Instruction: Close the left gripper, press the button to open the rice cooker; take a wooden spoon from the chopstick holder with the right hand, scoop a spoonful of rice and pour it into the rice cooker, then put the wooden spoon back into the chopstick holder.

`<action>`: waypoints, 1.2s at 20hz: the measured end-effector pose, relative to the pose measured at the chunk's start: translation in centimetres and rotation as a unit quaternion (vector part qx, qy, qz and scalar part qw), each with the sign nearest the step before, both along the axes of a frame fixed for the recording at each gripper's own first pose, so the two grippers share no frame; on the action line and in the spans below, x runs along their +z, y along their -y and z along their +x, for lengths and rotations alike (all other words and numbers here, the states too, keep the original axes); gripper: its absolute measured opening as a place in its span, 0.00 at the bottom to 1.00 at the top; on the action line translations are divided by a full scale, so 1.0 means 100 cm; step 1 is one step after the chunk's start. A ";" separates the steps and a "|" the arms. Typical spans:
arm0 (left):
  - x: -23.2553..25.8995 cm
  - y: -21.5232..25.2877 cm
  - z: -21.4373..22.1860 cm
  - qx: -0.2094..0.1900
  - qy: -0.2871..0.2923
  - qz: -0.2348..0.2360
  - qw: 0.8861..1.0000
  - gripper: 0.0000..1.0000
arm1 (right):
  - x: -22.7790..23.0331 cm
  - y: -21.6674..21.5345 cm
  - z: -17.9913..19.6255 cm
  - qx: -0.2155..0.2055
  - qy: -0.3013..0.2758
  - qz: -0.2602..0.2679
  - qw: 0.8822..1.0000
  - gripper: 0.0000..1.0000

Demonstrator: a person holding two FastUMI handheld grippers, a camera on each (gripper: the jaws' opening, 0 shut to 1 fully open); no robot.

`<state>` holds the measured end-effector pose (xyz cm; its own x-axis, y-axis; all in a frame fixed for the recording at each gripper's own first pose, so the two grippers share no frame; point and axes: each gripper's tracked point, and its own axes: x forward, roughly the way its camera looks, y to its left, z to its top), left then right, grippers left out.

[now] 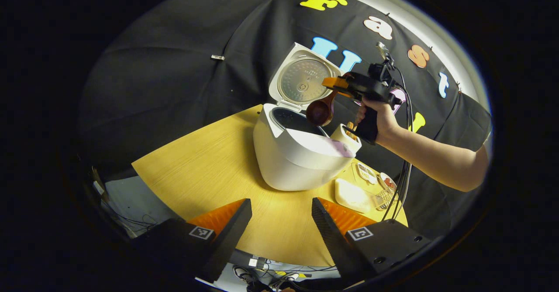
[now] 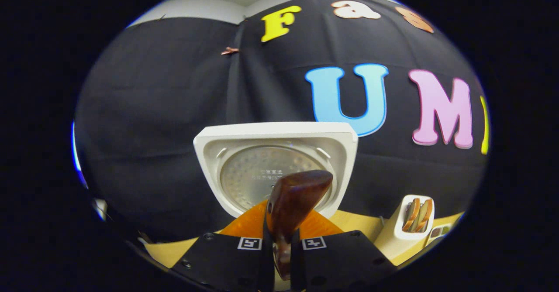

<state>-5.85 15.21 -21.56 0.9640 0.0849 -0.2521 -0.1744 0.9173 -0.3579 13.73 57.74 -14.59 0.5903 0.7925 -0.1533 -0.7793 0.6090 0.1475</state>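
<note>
The white rice cooker [image 1: 297, 156] stands on the wooden table with its lid [image 1: 303, 80] swung up and the dark inner pot [image 1: 297, 121] exposed. My right gripper [image 1: 337, 83], held by a hand, is shut on the handle of a brown wooden spoon [image 1: 321, 111], whose bowl hangs tilted just above the pot's rim. In the right gripper view the spoon [image 2: 297, 196] rises from between the shut fingers [image 2: 281, 233] in front of the raised lid [image 2: 275, 170]. The white chopstick holder [image 2: 412, 222] with wooden utensils stands to the right. My left gripper [image 1: 281, 211] is open and empty, low before the cooker.
A clear tub of white rice [image 1: 356, 195] and small dishes [image 1: 367, 173] sit right of the cooker near the table's edge [image 1: 393, 213]. Cables [image 1: 404, 170] hang from the right gripper past them. Bare tabletop [image 1: 209, 161] stretches left of the cooker.
</note>
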 end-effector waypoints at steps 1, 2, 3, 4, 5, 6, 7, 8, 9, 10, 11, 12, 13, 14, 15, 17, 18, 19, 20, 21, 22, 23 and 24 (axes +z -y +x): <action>0.002 0.002 0.000 -0.001 0.003 0.000 1.000 0.96 | 0.009 0.007 0.006 -0.011 -0.018 0.019 1.000 0.18; 0.004 0.005 0.000 -0.002 0.006 -0.001 1.000 0.95 | 0.017 0.015 0.010 -0.022 -0.035 0.035 0.999 0.18; 0.007 0.008 0.000 -0.003 0.010 -0.002 1.000 0.96 | 0.024 0.026 0.015 -0.032 -0.047 0.047 0.997 0.18; 0.009 0.010 0.001 -0.005 0.013 -0.001 1.000 0.96 | 0.031 0.038 0.019 -0.043 -0.057 0.058 0.996 0.18; 0.011 0.013 0.002 -0.007 0.015 0.001 1.000 0.95 | 0.038 0.051 0.023 -0.053 -0.065 0.068 0.994 0.18; 0.012 0.017 0.004 -0.010 0.018 0.003 1.000 0.96 | 0.044 0.065 0.027 -0.063 -0.068 0.074 0.993 0.18; 0.017 0.021 0.004 -0.013 0.021 0.004 1.000 0.95 | 0.050 0.078 0.032 -0.072 -0.065 0.078 0.992 0.18; 0.020 0.025 0.005 -0.017 0.024 0.005 1.000 0.95 | 0.055 0.096 0.036 -0.082 -0.058 0.076 0.992 0.18; 0.024 0.029 0.006 -0.021 0.027 0.005 0.999 0.96 | 0.059 0.115 0.040 -0.093 -0.052 0.071 0.992 0.18; 0.026 0.033 0.010 -0.026 0.028 0.007 0.999 0.95 | 0.063 0.138 0.043 -0.108 -0.051 0.068 0.990 0.18; 0.030 0.037 0.013 -0.032 0.030 0.011 0.999 0.95 | 0.070 0.161 0.047 -0.124 -0.050 0.073 0.988 0.18; 0.033 0.043 0.017 -0.040 0.032 0.016 0.999 0.96 | 0.079 0.184 0.051 -0.139 -0.048 0.082 0.986 0.18; 0.036 0.049 0.023 -0.049 0.034 0.021 0.998 0.96 | 0.087 0.208 0.057 -0.157 -0.044 0.089 0.983 0.18; 0.039 0.055 0.029 -0.059 0.034 0.026 0.997 0.95 | 0.092 0.232 0.063 -0.174 -0.041 0.093 0.979 0.18; 0.042 0.062 0.036 -0.068 0.033 0.035 0.997 0.95 | 0.096 0.259 0.070 -0.192 -0.039 0.096 0.976 0.18; 0.051 0.069 0.047 -0.073 0.037 0.065 0.995 0.96 | 0.097 0.308 0.083 -0.224 -0.038 0.095 0.969 0.18; 0.058 0.072 0.054 -0.074 0.041 0.080 0.993 0.96 | 0.095 0.335 0.090 -0.242 -0.039 0.093 0.965 0.18; 0.064 0.076 0.060 -0.073 0.045 0.091 0.992 0.96 | 0.092 0.360 0.098 -0.259 -0.039 0.092 0.961 0.18; 0.067 0.082 0.067 -0.072 0.048 0.097 0.992 0.95 | 0.088 0.383 0.104 -0.274 -0.040 0.090 0.957 0.18; 0.075 0.089 0.077 -0.071 0.048 0.100 0.991 0.96 | 0.085 0.405 0.109 -0.287 -0.042 0.087 0.953 0.18; 0.076 0.096 0.082 -0.069 0.047 0.102 0.991 0.95 | 0.081 0.427 0.113 -0.298 -0.044 0.083 0.950 0.18; 0.079 0.102 0.086 -0.067 0.048 0.104 0.991 0.95 | 0.076 0.447 0.118 -0.308 -0.044 0.078 0.947 0.18; 0.080 0.109 0.092 -0.065 0.046 0.107 0.991 0.95 | 0.070 0.467 0.123 -0.317 -0.047 0.073 0.944 0.18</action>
